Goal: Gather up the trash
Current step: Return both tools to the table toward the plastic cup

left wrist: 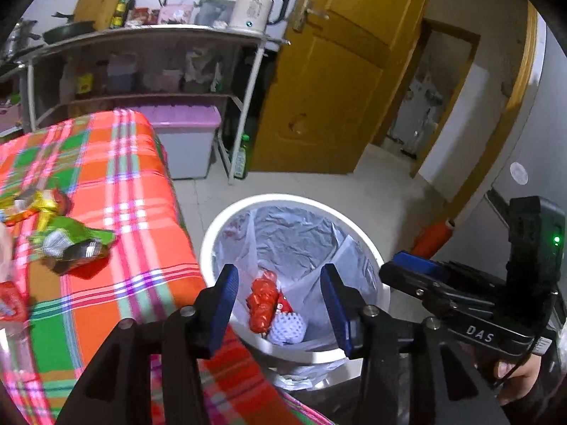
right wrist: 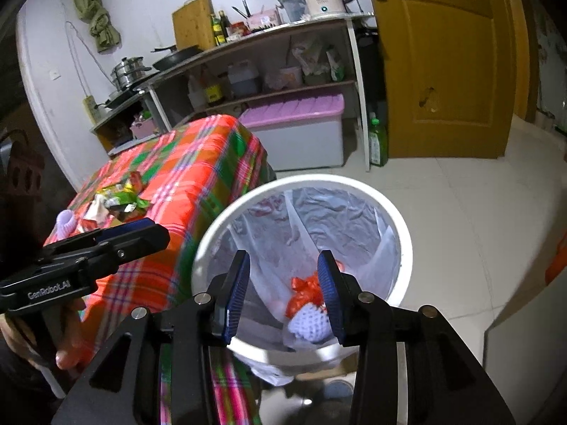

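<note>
The left tool hangs over the mouth of a round white plastic bin lined with a thin translucent bag, its two blue ribbed pads spread apart with nothing between them. The right tool hovers over the same bin from the other side, pads likewise parted and empty.

Seen through both gaps, at the bottom of the liner, lies a crumpled red foil wrapper with a small white foam-net sleeve touching it on the near side; in the right wrist view the same red wrapper sits just above the white sleeve.

The bin stands on a pale tiled floor, right against the edge of a tabletop covered by an orange, green and pink checked cloth. On that cloth, well away from the bin, remains a loose heap of green, gold and silver snack wrappers, with a red packet near the left edge of the view.

Beyond the tabletop stands a metal shelf rack holding a white electric kettle, a lilac-lidded storage box under it, and a yellow-brown wooden door beside it.
</note>
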`<state>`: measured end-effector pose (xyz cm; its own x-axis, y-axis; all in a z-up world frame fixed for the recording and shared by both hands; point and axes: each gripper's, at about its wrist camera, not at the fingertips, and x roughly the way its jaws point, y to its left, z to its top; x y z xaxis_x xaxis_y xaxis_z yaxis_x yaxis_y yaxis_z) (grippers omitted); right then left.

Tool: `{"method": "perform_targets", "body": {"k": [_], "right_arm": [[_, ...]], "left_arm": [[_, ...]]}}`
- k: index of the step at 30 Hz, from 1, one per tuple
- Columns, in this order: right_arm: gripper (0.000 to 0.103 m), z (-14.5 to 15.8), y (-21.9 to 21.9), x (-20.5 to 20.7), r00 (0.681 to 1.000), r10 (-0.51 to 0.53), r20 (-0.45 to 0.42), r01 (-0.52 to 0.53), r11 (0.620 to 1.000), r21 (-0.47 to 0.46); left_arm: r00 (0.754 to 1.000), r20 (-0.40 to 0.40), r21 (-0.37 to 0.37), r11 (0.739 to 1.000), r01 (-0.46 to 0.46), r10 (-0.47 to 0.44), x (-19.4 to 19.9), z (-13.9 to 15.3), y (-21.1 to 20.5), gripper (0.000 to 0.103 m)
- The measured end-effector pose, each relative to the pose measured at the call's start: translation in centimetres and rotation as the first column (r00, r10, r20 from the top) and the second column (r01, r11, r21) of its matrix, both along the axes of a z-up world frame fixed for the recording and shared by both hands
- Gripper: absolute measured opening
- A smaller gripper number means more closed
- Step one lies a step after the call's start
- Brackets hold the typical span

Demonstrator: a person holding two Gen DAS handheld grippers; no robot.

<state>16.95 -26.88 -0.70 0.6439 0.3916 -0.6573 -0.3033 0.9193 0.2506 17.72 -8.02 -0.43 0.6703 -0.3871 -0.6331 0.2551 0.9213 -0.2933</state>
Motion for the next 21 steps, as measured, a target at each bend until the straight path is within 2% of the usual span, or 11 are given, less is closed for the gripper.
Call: {"method": "perform_targets", "body": {"k": [8, 21], "right_arm": [[0.041, 2.2, 2.6, -2.5, 0.997, 0.060, 0.048, -0.060, 0.998, 0.002], [0.041, 4.0, 6.9, -5.7, 0.981, 0.162, 0.104, -0.163, 0.987, 0.000]], "left_arm": [[0.996, 0.064, 0.016, 0.997, -0.069, 0.068, -3.7, 2.2, 2.4, 0.048], [0.975, 0.118, 0.049, 0.980, -0.194, 0.187, -9.2, 3.2, 7.5, 0.048]]}}
